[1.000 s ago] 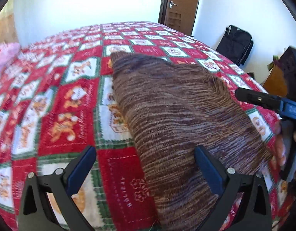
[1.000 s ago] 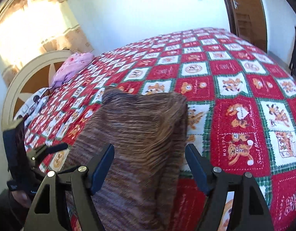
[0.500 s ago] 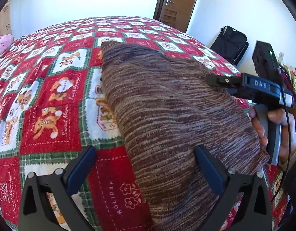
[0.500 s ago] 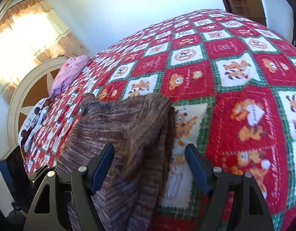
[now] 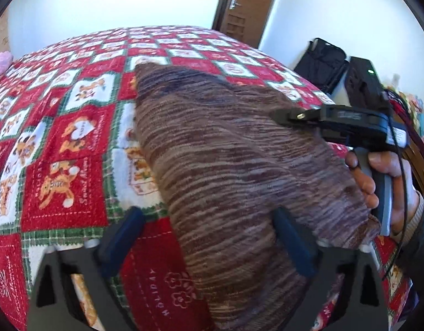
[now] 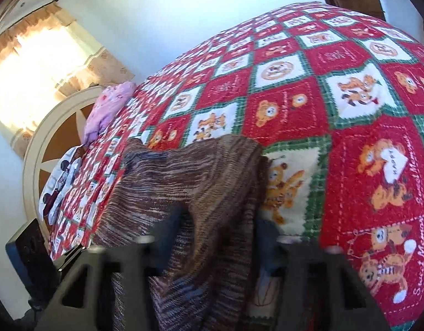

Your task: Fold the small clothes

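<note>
Found a red, white and green patchwork bedspread (image 5: 60,143) filling nearly all of both views, stretched smooth over the bed. Found on it the brown knit garment (image 5: 225,151), laid flat and running from the near edge of the bed toward the far side, right of centre in the left wrist view. Saw the left gripper (image 5: 209,237) low over the garment's near left edge, its jaws just closed in a little yet spread wide, with that edge lying between the fingers (image 5: 123,237) and neither pad pressing on it. Saw the right gripper (image 6: 217,234) at the garment's right side, carried in a hand (image 5: 377,182); jaws just drawn in sharply, with a ridge of knit bunched up between the blurred fingers (image 6: 170,229), to all appearance pinched there. Judged the step as taking hold of two points before carrying one part over. Judged it best to bring the left pads fully onto the hem before any lift, taking every layer of the knit and none of the bedspread beneath. Thought it wise to raise both grips together and level, keeping the cloth taut between them, as loose knit would sag and skew the crease. Thought it wise too to lay the folded edge square on the edge under it.
</note>
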The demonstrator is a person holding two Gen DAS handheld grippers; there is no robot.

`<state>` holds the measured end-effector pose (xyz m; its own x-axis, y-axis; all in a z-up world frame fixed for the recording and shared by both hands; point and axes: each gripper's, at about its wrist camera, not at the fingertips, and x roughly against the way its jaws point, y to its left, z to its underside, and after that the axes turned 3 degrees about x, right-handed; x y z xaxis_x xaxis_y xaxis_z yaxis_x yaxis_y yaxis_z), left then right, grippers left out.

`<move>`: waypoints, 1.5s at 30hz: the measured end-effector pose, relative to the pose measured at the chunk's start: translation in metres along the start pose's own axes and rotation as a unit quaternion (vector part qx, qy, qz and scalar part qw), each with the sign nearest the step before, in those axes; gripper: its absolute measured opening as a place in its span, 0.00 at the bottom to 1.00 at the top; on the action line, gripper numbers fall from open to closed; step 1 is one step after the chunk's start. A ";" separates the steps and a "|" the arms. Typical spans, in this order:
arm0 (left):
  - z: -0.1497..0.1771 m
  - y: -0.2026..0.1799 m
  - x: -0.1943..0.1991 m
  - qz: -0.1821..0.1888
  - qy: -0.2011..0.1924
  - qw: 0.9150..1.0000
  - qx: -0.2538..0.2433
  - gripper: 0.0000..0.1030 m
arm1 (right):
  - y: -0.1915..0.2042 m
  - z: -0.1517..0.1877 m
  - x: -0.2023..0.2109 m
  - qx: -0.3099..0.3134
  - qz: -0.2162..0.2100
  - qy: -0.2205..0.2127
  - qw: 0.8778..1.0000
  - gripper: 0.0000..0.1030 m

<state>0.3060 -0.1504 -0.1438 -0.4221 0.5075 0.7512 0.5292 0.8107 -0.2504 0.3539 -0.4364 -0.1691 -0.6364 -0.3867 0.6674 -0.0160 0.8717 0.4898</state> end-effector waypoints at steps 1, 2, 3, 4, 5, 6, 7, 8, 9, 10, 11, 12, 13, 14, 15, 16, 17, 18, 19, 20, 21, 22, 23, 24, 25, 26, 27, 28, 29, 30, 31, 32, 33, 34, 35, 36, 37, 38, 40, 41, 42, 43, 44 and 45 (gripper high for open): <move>0.001 -0.003 0.001 0.006 -0.001 1.000 -0.008 0.71 | 0.003 0.001 0.001 0.005 0.000 -0.001 1.000 0.24; 0.001 -0.007 0.002 0.005 -0.001 1.000 -0.016 0.68 | 0.007 0.002 0.002 0.010 -0.002 0.000 1.000 0.23; 0.002 -0.012 0.004 -0.005 -0.006 1.000 -0.025 0.64 | 0.011 0.003 0.004 0.014 -0.004 -0.002 1.000 0.23; 0.002 -0.015 0.006 -0.012 -0.010 0.999 -0.032 0.58 | 0.014 0.004 0.005 0.016 -0.004 -0.005 1.000 0.22; 0.003 -0.019 0.007 -0.019 -0.014 0.999 -0.040 0.55 | 0.017 0.005 0.007 0.018 0.000 -0.010 1.000 0.22; 0.003 -0.022 0.009 -0.027 -0.017 0.998 -0.046 0.50 | 0.020 0.005 0.009 0.017 0.000 -0.014 1.000 0.22; 0.003 -0.024 0.011 -0.030 -0.020 0.998 -0.049 0.47 | 0.021 0.006 0.011 0.015 -0.003 -0.017 1.000 0.22; 0.003 -0.025 0.013 -0.032 -0.022 0.998 -0.049 0.45 | 0.023 0.006 0.013 0.012 -0.004 -0.021 1.000 0.22; 0.003 -0.025 0.015 -0.035 -0.024 0.998 -0.049 0.43 | 0.024 0.007 0.015 0.011 -0.005 -0.023 1.000 0.22; 0.002 -0.025 0.017 -0.034 -0.022 0.998 -0.046 0.41 | 0.025 0.006 0.017 0.010 -0.006 -0.025 1.000 0.22; 0.002 -0.024 0.020 -0.032 -0.022 0.998 -0.044 0.41 | 0.026 0.006 0.019 0.009 -0.006 -0.028 1.000 0.22; 0.001 -0.023 0.023 -0.031 -0.023 0.998 -0.044 0.39 | 0.028 0.005 0.020 0.007 -0.005 -0.029 1.000 0.22; 0.001 -0.023 0.026 -0.031 -0.023 0.998 -0.044 0.37 | 0.029 0.005 0.022 0.004 -0.007 -0.030 1.000 0.22; 0.000 -0.023 0.028 -0.029 -0.024 0.998 -0.043 0.37 | 0.031 0.004 0.023 0.002 -0.010 -0.031 0.999 0.22; 0.000 -0.024 0.032 -0.029 -0.027 0.998 -0.044 0.36 | 0.034 0.003 0.024 0.003 -0.011 -0.033 0.999 0.21; 0.000 -0.025 0.036 -0.030 -0.030 0.998 -0.045 0.35 | 0.036 0.003 0.024 0.005 -0.012 -0.033 0.999 0.21; 0.001 -0.027 0.038 -0.032 -0.031 0.998 -0.047 0.35 | 0.039 0.003 0.025 0.006 -0.015 -0.033 0.999 0.21; 0.001 -0.028 0.042 -0.034 -0.033 0.998 -0.048 0.34 | 0.042 0.004 0.025 0.008 -0.019 -0.032 0.999 0.21; 0.002 -0.029 0.044 -0.037 -0.034 0.997 -0.050 0.33 | 0.046 0.004 0.026 0.010 -0.022 -0.033 0.999 0.21; 0.002 -0.029 0.048 -0.040 -0.036 0.997 -0.051 0.33 | 0.050 0.005 0.026 0.012 -0.024 -0.032 0.999 0.21; 0.003 -0.028 0.052 -0.043 -0.037 0.997 -0.049 0.32 | 0.055 0.006 0.026 0.014 -0.026 -0.029 0.999 0.21; 0.004 -0.027 0.057 -0.046 -0.038 0.997 -0.046 0.31 | 0.059 0.007 0.026 0.016 -0.029 -0.026 0.999 0.21; 0.004 -0.026 0.061 -0.048 -0.040 0.997 -0.043 0.31 | 0.064 0.008 0.026 0.018 -0.031 -0.024 0.999 0.21; 0.006 -0.023 0.066 -0.049 -0.043 0.997 -0.039 0.30 | 0.069 0.010 0.026 0.021 -0.034 -0.023 0.999 0.21; 0.008 -0.021 0.072 -0.052 -0.047 0.997 -0.037 0.30 | 0.073 0.011 0.027 0.024 -0.037 -0.022 0.999 0.21; 0.009 -0.020 0.077 -0.056 -0.050 0.997 -0.036 0.30 | 0.077 0.013 0.027 0.025 -0.042 -0.020 0.999 0.21; 0.011 -0.019 0.082 -0.061 -0.053 0.996 -0.037 0.30 | 0.082 0.015 0.027 0.023 -0.049 -0.019 0.998 0.21; 0.013 -0.018 0.087 -0.065 -0.056 0.996 -0.039 0.30 | 0.085 0.016 0.027 0.022 -0.056 -0.019 0.998 0.21; 0.016 -0.017 0.094 -0.068 -0.059 0.995 -0.038 0.30 | 0.090 0.018 0.026 0.022 -0.062 -0.018 0.998 0.21; 0.018 -0.016 0.098 -0.070 -0.061 0.995 -0.038 0.30 | 0.095 0.020 0.026 0.024 -0.068 -0.016 0.997 0.21; 0.020 -0.015 0.102 -0.073 -0.062 0.995 -0.039 0.30 | 0.100 0.022 0.025 0.027 -0.071 -0.015 0.997 0.21; 0.023 -0.013 0.107 -0.079 -0.062 0.994 -0.039 0.30 | 0.105 0.024 0.023 0.030 -0.075 -0.014 0.997 0.21; 0.025 -0.012 0.110 -0.084 -0.063 0.994 -0.039 0.30 | 0.111 0.026 0.022 0.031 -0.079 -0.011 0.996 0.21; 0.026 -0.010 0.113 -0.088 -0.063 0.993 -0.038 0.29 | 0.117 0.028 0.020 0.031 -0.084 -0.009 0.996 0.21; 0.029 -0.008 0.118 -0.090 -0.065 0.993 -0.037 0.29 | 0.122 0.030 0.018 0.033 -0.087 -0.008 0.996 0.21; 0.031 -0.006 0.122 -0.093 -0.067 0.993 -0.035 0.29 | 0.128 0.032 0.017 0.035 -0.091 -0.007 0.995 0.21; 0.033 -0.004 0.126 -0.095 -0.069 0.992 -0.033 0.29 | 0.134 0.033 0.015 0.037 -0.096 -0.006 0.995 0.21; 0.036 -0.001 0.131 -0.098 -0.072 0.992 -0.030 0.29 | 0.141 0.035 0.014 0.039 -0.100 -0.005 0.994 0.21; 0.041 0.007 0.142 -0.102 -0.078 0.991 -0.023 0.29 | 0.152 0.037 0.011 0.044 -0.107 -0.002 0.993 0.21; 0.043 0.010 0.146 -0.105 -0.081 0.991 -0.020 0.29 | 0.157 0.037 0.010 0.046 -0.110 -0.001 0.993 0.21; 0.046 0.012 0.150 -0.108 -0.082 0.991 -0.018 0.29 | 0.164 0.039 0.008 0.050 -0.113 0.001 0.992 0.21; 0.048 0.016 0.155 -0.110 -0.084 0.990 -0.014 0.29 | 0.171 0.041 0.006 0.054 -0.115 0.004 0.992 0.21; 0.051 0.020 0.159 -0.113 -0.086 0.990 -0.009 0.29 | 0.176 0.042 0.004 0.057 -0.116 0.007 0.992 0.21; 0.054 0.023 0.164 -0.114 -0.087 0.990 -0.004 0.29 | 0.184 0.043 0.002 0.064 -0.118 0.010 0.991 0.21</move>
<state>0.2093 -0.0329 -0.0595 -0.6511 0.3537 0.6715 0.4101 0.9084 -0.0809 0.3166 -0.2637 -0.1018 -0.5877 -0.5897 0.5540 -0.2610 0.7863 0.5600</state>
